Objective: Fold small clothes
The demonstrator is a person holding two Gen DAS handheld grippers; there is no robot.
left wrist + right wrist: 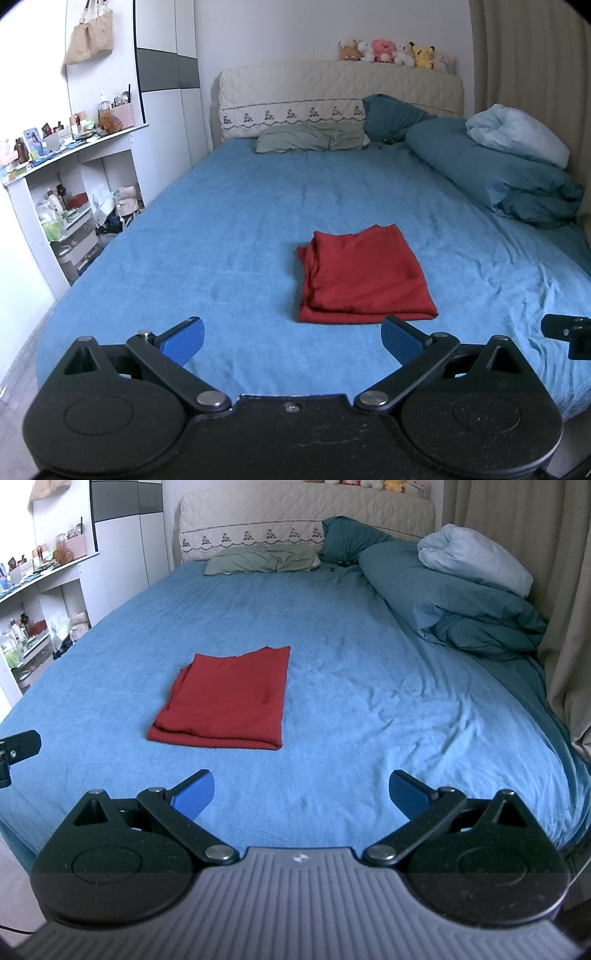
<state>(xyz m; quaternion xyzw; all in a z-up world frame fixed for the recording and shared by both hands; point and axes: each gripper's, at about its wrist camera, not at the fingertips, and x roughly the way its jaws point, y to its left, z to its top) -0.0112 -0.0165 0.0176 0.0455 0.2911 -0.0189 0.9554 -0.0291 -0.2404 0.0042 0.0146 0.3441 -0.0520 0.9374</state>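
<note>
Both grippers are hovering wide open over the bed, holding nothing.

The left gripper [291,338] is spreading its blue fingers [183,341] wide above the blue sheet [221,221]; the folded red garment [364,277] is lying flat just ahead of them, nearer the right-hand finger, touching neither. The right gripper [301,794] is likewise keeping its fingers [408,794] far apart, with the red garment [225,701] lying ahead and left of them, and the heaped blue duvet [461,605] sitting well beyond to their right.

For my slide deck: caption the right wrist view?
Open right gripper hovers before a folded red garment lying on the blue bed.
</note>
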